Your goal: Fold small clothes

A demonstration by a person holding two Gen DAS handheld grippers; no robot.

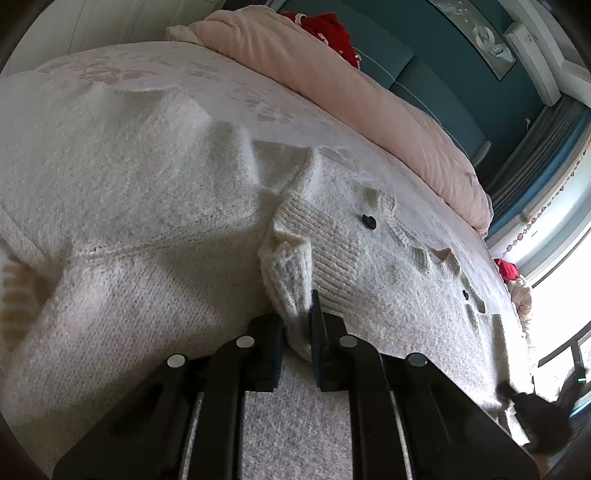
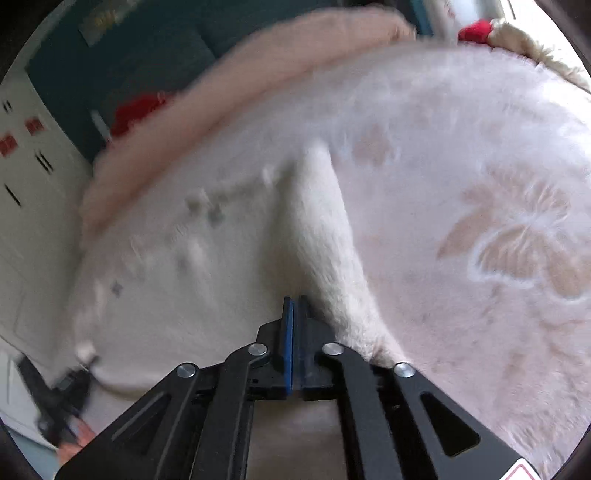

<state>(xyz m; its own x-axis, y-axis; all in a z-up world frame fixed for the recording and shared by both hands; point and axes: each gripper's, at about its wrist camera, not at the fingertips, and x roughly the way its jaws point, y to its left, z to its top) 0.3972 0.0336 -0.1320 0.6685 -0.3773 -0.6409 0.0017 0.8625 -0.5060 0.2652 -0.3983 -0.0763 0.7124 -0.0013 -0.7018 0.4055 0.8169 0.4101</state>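
A cream knitted cardigan (image 1: 155, 192) with black buttons (image 1: 368, 220) lies spread on the bed. In the left wrist view my left gripper (image 1: 297, 325) is shut on a bunched fold of the knit beside the ribbed collar (image 1: 325, 240). In the right wrist view, which is blurred, a raised ridge of the cardigan (image 2: 325, 229) runs up to my right gripper (image 2: 294, 314). Its blue pads (image 2: 288, 332) are pressed together on the cloth's edge. The right gripper (image 1: 532, 413) also shows as a dark blur at the cardigan's far corner.
A pale bedspread with a floral pattern (image 2: 517, 240) covers the bed. A pink duvet (image 1: 369, 96) lies bunched along the far side, with red cloth (image 1: 328, 29) behind it. More red and cream clothes (image 2: 491, 29) sit near the bright window.
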